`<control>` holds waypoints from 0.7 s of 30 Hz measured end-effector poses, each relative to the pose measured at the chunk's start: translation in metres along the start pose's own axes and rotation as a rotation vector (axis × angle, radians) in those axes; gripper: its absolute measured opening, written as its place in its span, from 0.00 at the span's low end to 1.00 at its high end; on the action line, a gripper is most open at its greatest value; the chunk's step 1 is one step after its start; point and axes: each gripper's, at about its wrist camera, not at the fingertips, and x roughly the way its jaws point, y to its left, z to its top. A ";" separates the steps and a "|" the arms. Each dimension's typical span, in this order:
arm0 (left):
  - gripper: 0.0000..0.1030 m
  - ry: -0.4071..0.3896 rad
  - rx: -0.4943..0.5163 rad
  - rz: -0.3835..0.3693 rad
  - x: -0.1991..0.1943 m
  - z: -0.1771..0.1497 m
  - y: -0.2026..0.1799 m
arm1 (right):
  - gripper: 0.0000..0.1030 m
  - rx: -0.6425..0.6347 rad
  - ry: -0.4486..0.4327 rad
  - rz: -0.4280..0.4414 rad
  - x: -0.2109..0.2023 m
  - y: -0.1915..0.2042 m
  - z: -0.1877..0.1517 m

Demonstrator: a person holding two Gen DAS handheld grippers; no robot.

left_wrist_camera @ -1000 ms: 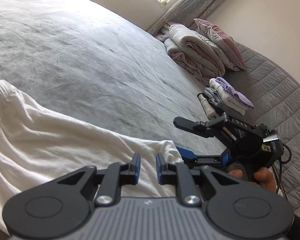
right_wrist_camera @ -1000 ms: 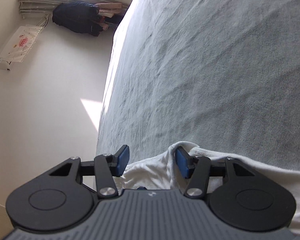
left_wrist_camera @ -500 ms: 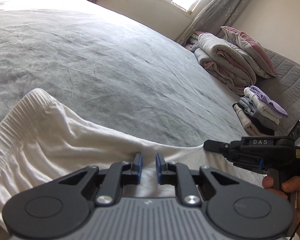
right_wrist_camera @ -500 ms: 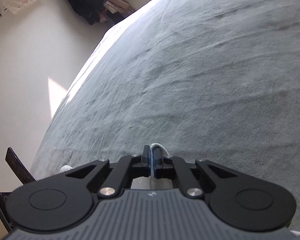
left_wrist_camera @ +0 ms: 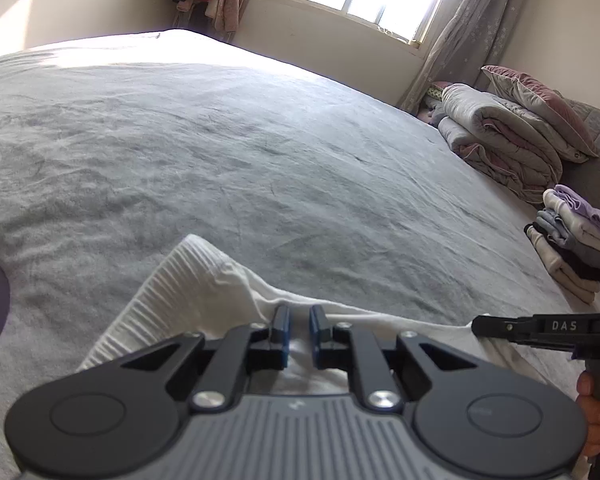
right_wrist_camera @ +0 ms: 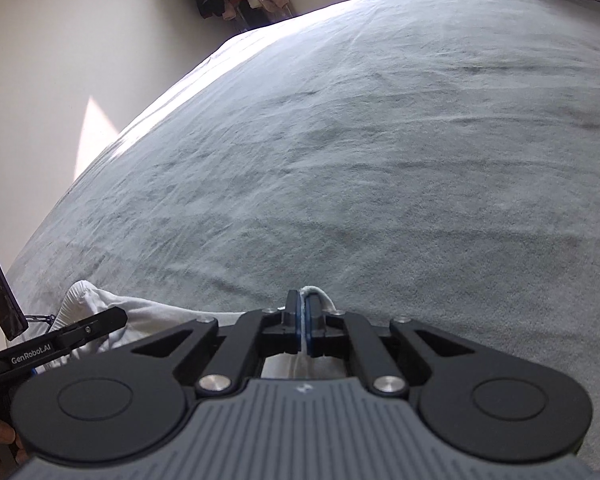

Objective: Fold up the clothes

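Two black grippers pinch a soft white garment [left_wrist_camera: 204,292] with a ribbed hem on a wrinkled grey bedspread [left_wrist_camera: 260,152]: left gripper [left_wrist_camera: 298,334] narrowed onto cloth, right gripper [right_wrist_camera: 303,320] clamped tight.

Soft white knit garment [left_wrist_camera: 204,300], ribbed along the hem, smooth and matt elsewhere. Grey bed cover [left_wrist_camera: 260,168] of napped, slightly fuzzy cloth, matt and finely creased. Matt black plastic on the left gripper [left_wrist_camera: 298,330] and right gripper [right_wrist_camera: 303,320], with blue rubbery pads [left_wrist_camera: 284,332], shiny metal screws and a ridged grey housing. Puffy quilted bedding [left_wrist_camera: 500,140] of dull fabric.
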 end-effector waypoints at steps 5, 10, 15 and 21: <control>0.02 -0.036 0.012 0.060 -0.005 0.003 0.014 | 0.02 -0.046 0.007 -0.023 0.000 0.006 0.001; 0.05 -0.055 0.028 0.044 -0.014 0.005 0.008 | 0.04 -0.062 0.015 -0.034 0.000 0.010 0.002; 0.17 -0.048 0.027 0.002 -0.019 0.007 0.003 | 0.13 -0.068 0.046 -0.021 -0.003 0.013 0.003; 0.28 -0.030 0.018 -0.061 -0.024 0.010 -0.009 | 0.18 -0.031 0.058 -0.012 -0.014 0.009 0.004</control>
